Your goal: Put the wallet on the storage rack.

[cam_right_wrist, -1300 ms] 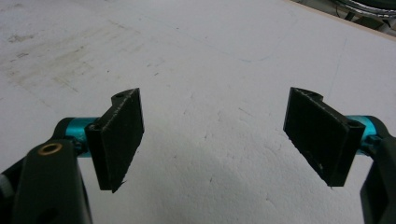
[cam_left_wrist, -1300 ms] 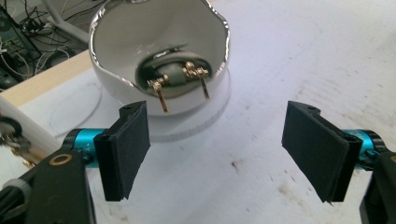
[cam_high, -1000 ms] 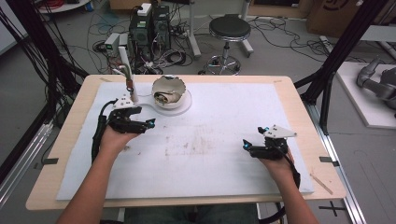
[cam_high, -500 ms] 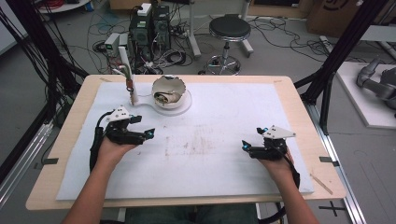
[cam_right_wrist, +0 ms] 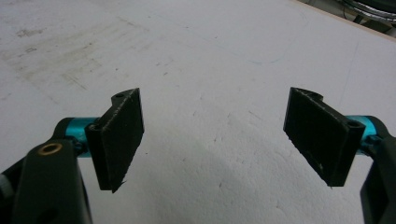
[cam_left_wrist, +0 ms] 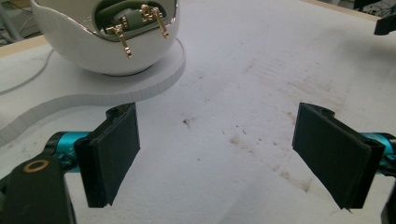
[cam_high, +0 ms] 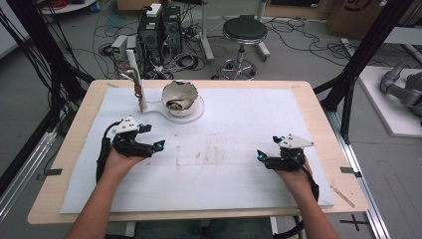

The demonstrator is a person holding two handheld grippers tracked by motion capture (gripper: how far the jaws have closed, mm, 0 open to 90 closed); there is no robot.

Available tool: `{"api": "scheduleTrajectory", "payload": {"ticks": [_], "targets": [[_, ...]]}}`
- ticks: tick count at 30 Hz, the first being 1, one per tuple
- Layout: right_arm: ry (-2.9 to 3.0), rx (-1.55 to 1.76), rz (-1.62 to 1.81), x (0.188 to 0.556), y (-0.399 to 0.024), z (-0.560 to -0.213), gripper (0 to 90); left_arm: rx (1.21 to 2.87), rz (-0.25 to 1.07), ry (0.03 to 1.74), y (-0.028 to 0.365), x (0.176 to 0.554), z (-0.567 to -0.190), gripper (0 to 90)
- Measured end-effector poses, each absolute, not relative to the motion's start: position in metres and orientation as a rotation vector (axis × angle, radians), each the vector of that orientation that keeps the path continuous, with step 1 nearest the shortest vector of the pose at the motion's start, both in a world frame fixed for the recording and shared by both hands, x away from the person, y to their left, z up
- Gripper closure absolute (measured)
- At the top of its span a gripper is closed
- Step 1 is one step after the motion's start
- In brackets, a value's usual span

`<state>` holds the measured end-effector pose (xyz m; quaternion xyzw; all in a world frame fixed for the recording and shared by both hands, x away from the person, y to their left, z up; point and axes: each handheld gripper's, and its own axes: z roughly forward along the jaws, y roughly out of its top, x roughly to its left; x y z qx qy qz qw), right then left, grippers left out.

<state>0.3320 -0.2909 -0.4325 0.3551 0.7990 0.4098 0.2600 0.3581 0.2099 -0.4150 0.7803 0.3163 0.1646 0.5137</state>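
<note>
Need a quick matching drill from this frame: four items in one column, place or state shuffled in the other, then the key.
1. left gripper
2. right gripper
3. white bowl-shaped shell
4. round stool

A. on the floor beyond the table
B. on a flat white base at the far left of the mat
C. jaws open, empty, near right of the mat
D. jaws just opened wide, empty, short of the shell

Pairs: 1-D, 2-C, 3-B, 4-A

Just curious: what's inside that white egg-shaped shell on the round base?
Inside the white shell sits a green part with gold metal clips. Whatever lies deeper behind them is hidden by the shell's wall.
</note>
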Motion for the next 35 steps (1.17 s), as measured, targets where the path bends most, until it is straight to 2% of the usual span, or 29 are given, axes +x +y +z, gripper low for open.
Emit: {"api": "scheduleTrajectory", "payload": {"ticks": [17, 35], "targets": [[2.152, 0.992, 1.143, 0.342, -0.286, -0.431, 20.7, 1.865, 0.393, 0.806, 0.225, 0.348, -0.423, 15.0], [2.141, 1.000, 1.138, 0.339, -0.288, -0.429, 20.7, 1.879, 0.380, 0.824, 0.220, 0.348, -0.427, 15.0]]}}
